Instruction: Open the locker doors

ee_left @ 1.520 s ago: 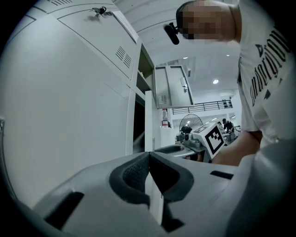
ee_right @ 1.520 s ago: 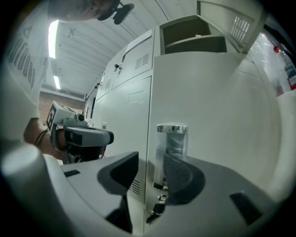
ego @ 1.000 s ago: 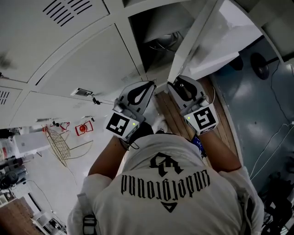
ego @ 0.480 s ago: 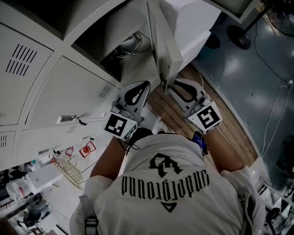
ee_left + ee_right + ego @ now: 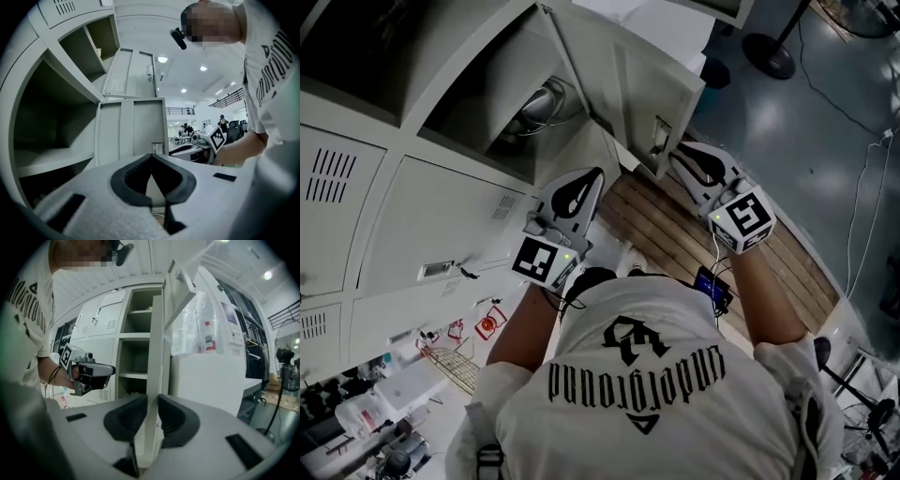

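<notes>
Head view: the right gripper (image 5: 682, 152) grips the free edge of the locker door (image 5: 628, 82) to swing it wide, and the open compartment (image 5: 478, 103) holds wires (image 5: 546, 98). Left gripper view: the left gripper (image 5: 151, 157) is clenched on nothing. Right gripper view: the jaws, just closing, pinch the door edge.

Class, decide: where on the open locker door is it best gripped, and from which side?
Grip the locker door by its free vertical edge, coming edge-on from the open side: it is a thin panel standing ajar, so jaws can straddle it. The right gripper, jaws just closing, pinches there.
</notes>
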The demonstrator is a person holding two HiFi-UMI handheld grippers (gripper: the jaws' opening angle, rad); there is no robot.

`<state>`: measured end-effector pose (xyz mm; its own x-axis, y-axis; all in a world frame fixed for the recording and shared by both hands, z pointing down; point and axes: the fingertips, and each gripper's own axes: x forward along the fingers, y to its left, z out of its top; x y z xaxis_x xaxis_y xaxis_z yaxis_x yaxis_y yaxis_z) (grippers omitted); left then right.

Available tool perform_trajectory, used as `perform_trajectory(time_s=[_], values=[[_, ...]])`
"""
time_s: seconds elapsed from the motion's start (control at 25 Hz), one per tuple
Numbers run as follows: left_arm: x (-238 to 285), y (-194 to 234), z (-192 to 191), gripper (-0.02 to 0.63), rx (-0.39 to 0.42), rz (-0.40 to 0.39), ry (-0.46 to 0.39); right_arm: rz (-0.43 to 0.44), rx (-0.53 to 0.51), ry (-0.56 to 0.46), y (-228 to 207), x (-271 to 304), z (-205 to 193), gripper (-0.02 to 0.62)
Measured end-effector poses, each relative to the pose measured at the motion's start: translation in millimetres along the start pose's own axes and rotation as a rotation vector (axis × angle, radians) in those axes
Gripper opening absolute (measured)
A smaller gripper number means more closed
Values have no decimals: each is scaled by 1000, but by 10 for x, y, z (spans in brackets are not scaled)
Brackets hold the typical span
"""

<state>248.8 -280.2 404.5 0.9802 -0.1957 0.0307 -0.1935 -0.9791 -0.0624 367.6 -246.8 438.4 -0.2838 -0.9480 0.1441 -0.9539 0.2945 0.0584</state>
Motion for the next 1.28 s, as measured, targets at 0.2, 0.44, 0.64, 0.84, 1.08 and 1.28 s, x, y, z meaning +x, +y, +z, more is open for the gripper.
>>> perform_trajectory(time_s=[0.2, 0.44, 0.64, 0.84, 1.08, 1.28], values=[[21, 44, -5, 8, 0, 0, 4, -52, 0, 11, -361, -43, -36, 74], [15, 72, -11, 8, 3, 0, 7, -77, -24, 22, -662, -17, -54, 26], [-10, 107, -8, 8, 2, 13, 8, -106, -1, 14, -905, 19, -66, 15], [-56, 143, 2, 8, 6, 31, 10, -116, 8, 7, -1000, 39, -64, 11], [-121, 162, 18, 8, 12, 45, 7, -116, 1, 14, -1006, 53, -67, 11], [-199, 218, 88, 8, 26, 72, 1, -146, -23, 12, -1007, 6, -17, 47]])
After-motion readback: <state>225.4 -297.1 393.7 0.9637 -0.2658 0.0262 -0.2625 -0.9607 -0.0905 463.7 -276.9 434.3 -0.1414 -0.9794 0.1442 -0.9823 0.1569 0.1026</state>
